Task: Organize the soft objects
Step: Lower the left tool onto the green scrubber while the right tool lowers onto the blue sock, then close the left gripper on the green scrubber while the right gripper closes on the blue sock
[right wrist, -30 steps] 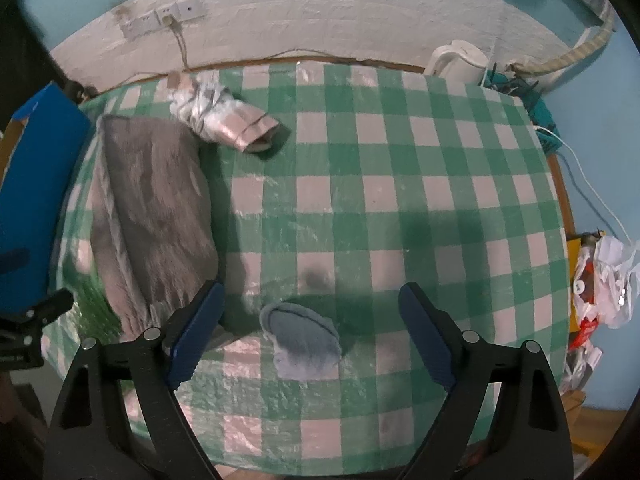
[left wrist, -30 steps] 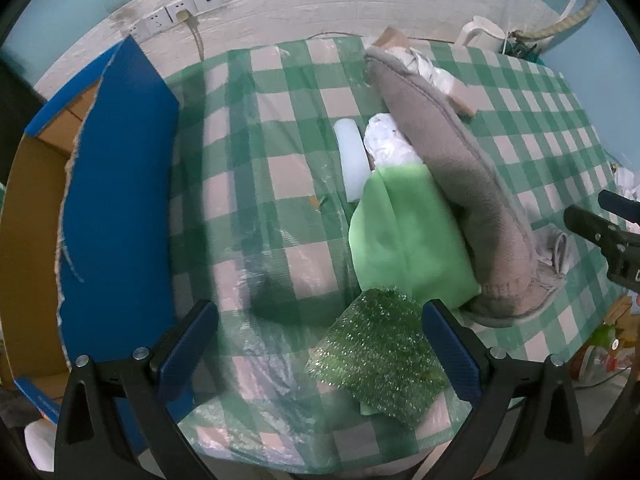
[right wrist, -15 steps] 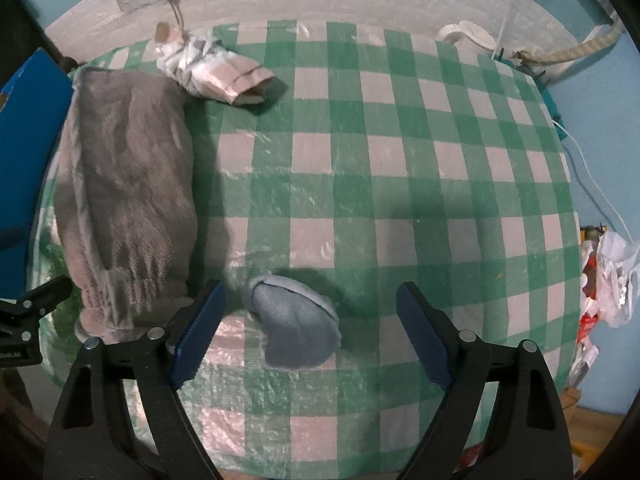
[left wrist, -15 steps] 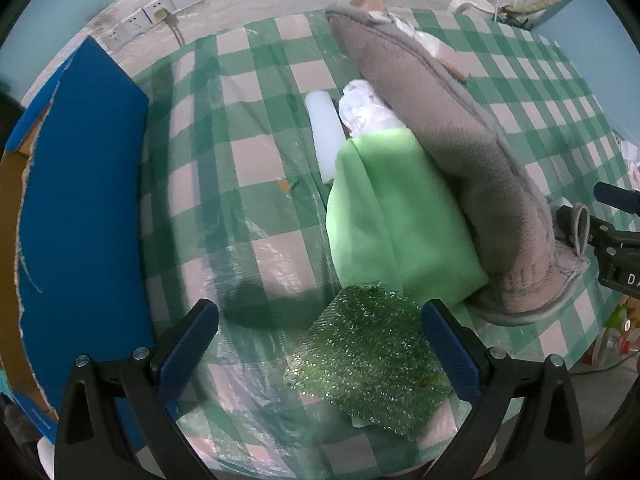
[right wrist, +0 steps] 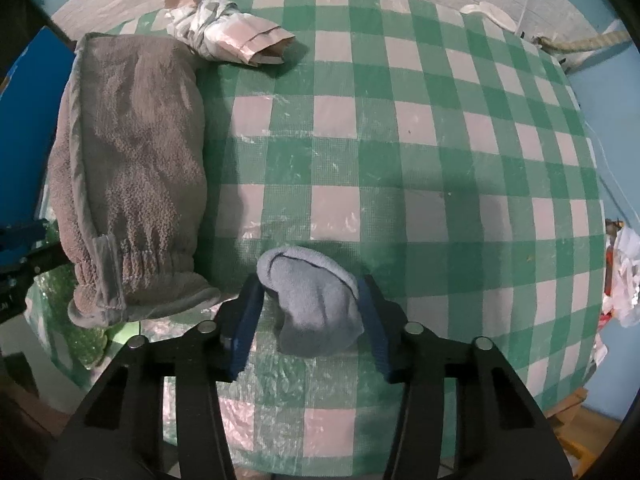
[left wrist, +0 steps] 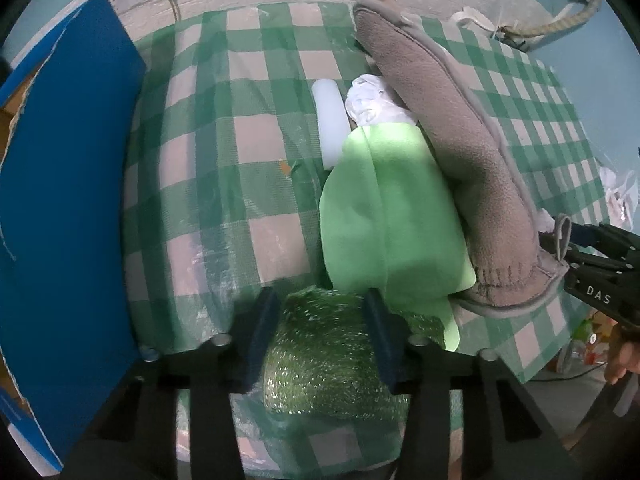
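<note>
In the left wrist view my left gripper (left wrist: 320, 312) is shut on a sheet of green bubble wrap (left wrist: 332, 360) at the table's near edge. Beyond it lie a light green cloth (left wrist: 384, 208), a white foam roll (left wrist: 330, 120), a crumpled white bag (left wrist: 372, 100) and a long grey fleece cover (left wrist: 448, 128). In the right wrist view my right gripper (right wrist: 310, 300) is shut on a small blue-grey cloth (right wrist: 316, 300) lying on the table. The grey fleece cover (right wrist: 128, 160) lies to its left.
A green-and-white checked tablecloth (right wrist: 400, 160) covers the table. A blue cardboard box (left wrist: 60, 180) stands at the left. A wrapped pink-and-white bundle (right wrist: 236, 36) lies at the back. The right gripper's body shows at the left wrist view's right edge (left wrist: 600, 276).
Both grippers moved forward and down and closed: the left onto the green bubble wrap, the right onto the blue-grey cloth.
</note>
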`<state>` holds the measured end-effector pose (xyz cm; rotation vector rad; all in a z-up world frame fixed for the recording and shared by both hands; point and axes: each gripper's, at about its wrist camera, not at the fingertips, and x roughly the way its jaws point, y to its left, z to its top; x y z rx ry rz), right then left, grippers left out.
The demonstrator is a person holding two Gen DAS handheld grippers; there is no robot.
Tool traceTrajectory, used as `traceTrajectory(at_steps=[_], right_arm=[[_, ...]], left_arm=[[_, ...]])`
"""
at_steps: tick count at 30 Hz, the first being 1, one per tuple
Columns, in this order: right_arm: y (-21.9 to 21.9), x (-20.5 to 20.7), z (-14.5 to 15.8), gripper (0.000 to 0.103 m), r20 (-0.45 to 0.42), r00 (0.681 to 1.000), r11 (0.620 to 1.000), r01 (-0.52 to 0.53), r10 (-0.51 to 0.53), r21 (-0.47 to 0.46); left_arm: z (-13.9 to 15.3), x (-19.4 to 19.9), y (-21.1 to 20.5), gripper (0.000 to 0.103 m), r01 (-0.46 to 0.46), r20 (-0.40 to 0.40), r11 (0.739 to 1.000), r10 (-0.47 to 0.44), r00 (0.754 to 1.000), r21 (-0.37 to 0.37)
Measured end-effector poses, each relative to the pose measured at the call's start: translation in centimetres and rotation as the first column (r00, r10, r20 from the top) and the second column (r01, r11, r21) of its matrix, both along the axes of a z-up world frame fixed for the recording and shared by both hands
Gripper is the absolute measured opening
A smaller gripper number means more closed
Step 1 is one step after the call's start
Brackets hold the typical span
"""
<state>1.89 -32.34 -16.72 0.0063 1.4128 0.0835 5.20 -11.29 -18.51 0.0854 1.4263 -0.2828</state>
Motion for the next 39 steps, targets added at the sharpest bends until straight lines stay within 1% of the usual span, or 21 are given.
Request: traceTrajectory(at_steps=[1, 3, 4, 5, 6, 8, 10, 11, 12, 13, 14, 15, 16, 18, 20, 22, 27, 32, 34, 36, 39], right_arm=[[0.1, -0.1, 0.0, 0.042, 0.0, 1.0, 1.0, -0.007, 0.007, 0.001], [0.4, -0.4, 0.0, 0.038, 0.004, 1.0, 1.0, -0.015, 0.015, 0.004], [0.6, -0.5, 0.1, 0.034, 0.004, 1.0, 1.0, -0.02, 0.02, 0.008], [0.7, -0.6, 0.2, 0.031, 0.008, 1.0, 1.0, -0.027, 0.027, 0.013], [1.2, -0.9, 0.4, 0.031, 0.011, 0.999, 0.999, -0.032, 0.031, 0.015], [1.6, -1.0, 1.0, 0.029, 0.022, 0.999, 0.999, -0.041, 0.041, 0.014], [2.0, -1.1, 1.3, 0.029, 0.035, 0.998, 0.999, -0.048, 0.048, 0.008], [2.1, -1.1, 1.5, 0.029, 0.04, 0.998, 0.999, -0.051, 0.051, 0.007], [2.5, -1.1, 1.6, 0.029, 0.041, 0.998, 0.999, -0.053, 0.053, 0.006], [2.6, -1.1, 1.7, 0.029, 0.041, 0.998, 0.998, -0.056, 0.056, 0.006], [2.8, -1.1, 1.7, 0.029, 0.04, 0.998, 0.998, -0.057, 0.057, 0.003], [3.1, -1.0, 1.7, 0.029, 0.038, 0.998, 0.998, -0.059, 0.059, -0.001], [3.2, -1.0, 1.7, 0.029, 0.036, 0.997, 0.998, -0.061, 0.061, -0.001], [3.0, -0.9, 1.6, 0.029, 0.029, 0.998, 0.998, -0.064, 0.064, 0.001], [2.9, -0.9, 1.7, 0.029, 0.025, 0.997, 0.998, -0.067, 0.067, 0.002], [3.0, -1.0, 1.6, 0.029, 0.024, 0.997, 0.998, -0.067, 0.067, 0.001], [2.5, -0.5, 1.5, 0.029, 0.024, 0.998, 0.998, -0.06, 0.06, -0.004], [2.2, 0.0, 1.4, 0.029, 0.016, 0.999, 0.999, -0.051, 0.051, -0.011], [2.1, 0.1, 1.4, 0.029, 0.017, 0.999, 0.999, -0.051, 0.052, -0.016], [2.1, 0.2, 1.4, 0.029, 0.018, 0.999, 0.999, -0.048, 0.048, -0.015], [1.8, 0.4, 1.6, 0.029, 0.023, 0.999, 0.999, -0.047, 0.048, -0.016]], left_arm=[[0.1, 0.0, 0.1, 0.04, -0.001, 0.0, 1.0, 0.001, 1.0, 0.0], [0.1, 0.2, 0.3, 0.033, 0.004, 0.002, 1.0, -0.004, 1.0, -0.003], [0.5, 0.0, 0.1, 0.031, 0.012, 0.004, 1.0, -0.012, 1.0, 0.006], [0.7, -0.1, 0.3, 0.025, 0.02, 0.008, 1.0, -0.02, 1.0, 0.018], [1.2, -0.1, 0.3, 0.022, 0.026, 0.013, 0.999, -0.026, 1.0, 0.028], [1.7, 0.0, 0.6, 0.022, 0.025, 0.022, 0.999, -0.026, 0.999, 0.025], [2.0, -0.1, 1.3, 0.023, 0.022, 0.013, 1.0, -0.022, 1.0, 0.013], [2.1, -0.2, 1.6, 0.028, 0.019, 0.005, 1.0, -0.019, 1.0, 0.011], [2.1, -0.5, 2.0, 0.037, 0.013, 0.003, 1.0, -0.013, 1.0, 0.013], [2.3, -0.7, 2.2, 0.044, 0.003, 0.006, 1.0, -0.003, 1.0, 0.011], [2.3, -0.7, 2.4, 0.061, -0.005, 0.011, 1.0, 0.005, 1.0, 0.007], [2.7, -1.2, 2.8, 0.074, -0.016, 0.022, 1.0, 0.016, 1.0, 0.004], [2.9, -1.3, 3.1, 0.077, -0.023, 0.031, 1.0, 0.023, 0.999, 0.001], [3.5, -1.7, 3.3, 0.078, -0.034, 0.039, 0.999, 0.034, 0.999, -0.012], [3.5, -1.9, 3.7, 0.081, -0.034, 0.019, 0.999, 0.035, 0.999, -0.014], [3.5, -2.3, 4.4, 0.081, -0.028, 0.004, 1.0, 0.028, 1.0, -0.01], [2.3, -2.9, 4.0, 0.081, -0.001, -0.009, 0.999, 0.002, 1.0, 0.05], [1.3, -3.3, 3.2, 0.08, 0.014, -0.02, 0.998, -0.012, 1.0, 0.068], [1.1, -3.4, 3.2, 0.076, 0.028, -0.02, 0.997, -0.027, 0.999, 0.068], [0.9, -3.6, 2.8, 0.059, 0.045, -0.022, 0.996, -0.044, 0.999, 0.073], [0.8, -3.8, 2.1, 0.051, 0.057, -0.015, 0.996, -0.056, 0.998, 0.072]])
